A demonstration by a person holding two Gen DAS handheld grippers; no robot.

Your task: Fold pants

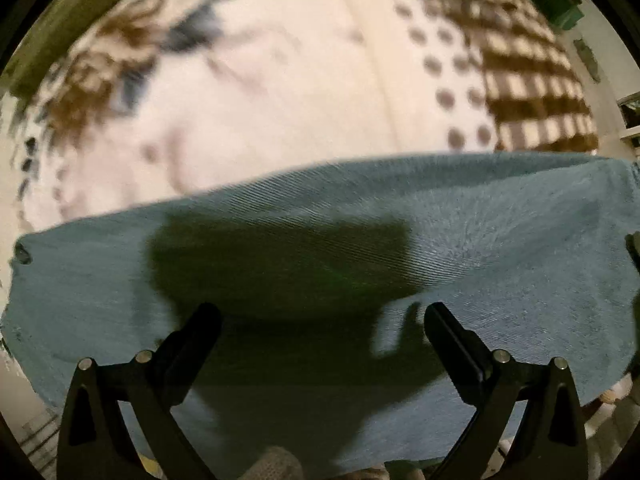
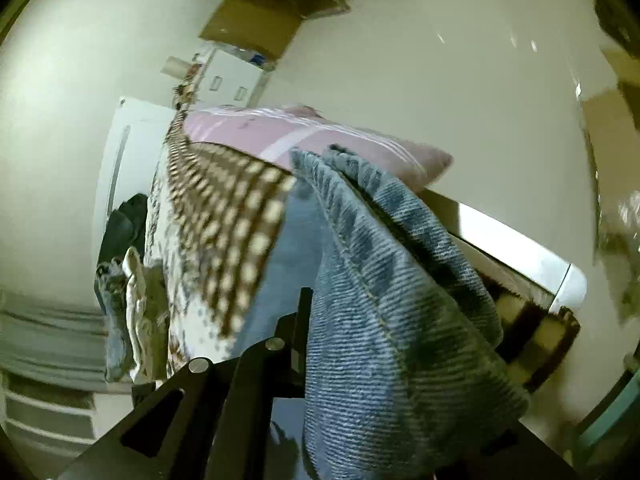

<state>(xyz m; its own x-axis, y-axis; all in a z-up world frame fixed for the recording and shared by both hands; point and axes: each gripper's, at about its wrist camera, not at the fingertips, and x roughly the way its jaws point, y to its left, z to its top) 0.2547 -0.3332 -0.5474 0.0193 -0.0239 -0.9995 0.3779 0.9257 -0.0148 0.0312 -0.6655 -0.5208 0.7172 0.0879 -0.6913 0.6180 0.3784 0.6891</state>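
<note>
Fingers of my left gripper (image 1: 322,320) stand spread wide, released, above the pants (image 1: 460,240); my right gripper (image 2: 316,344) is clenched on a fold of the pants (image 2: 380,300), the denim draping over its right finger; the blue pants lie on the bed's patterned bedspread (image 1: 280,100), long axis crosswise in the left wrist view; a pink pillow (image 2: 280,136) sits at the bed's far end.

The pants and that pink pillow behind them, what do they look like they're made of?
Pants: looks like blue denim; diagonal twill ribbing, washed fading and a tan stitched seam show up close. Pillow: seems a smooth woven fabric, matte pink with pale stripes; the exact fibre cannot be told.
</note>
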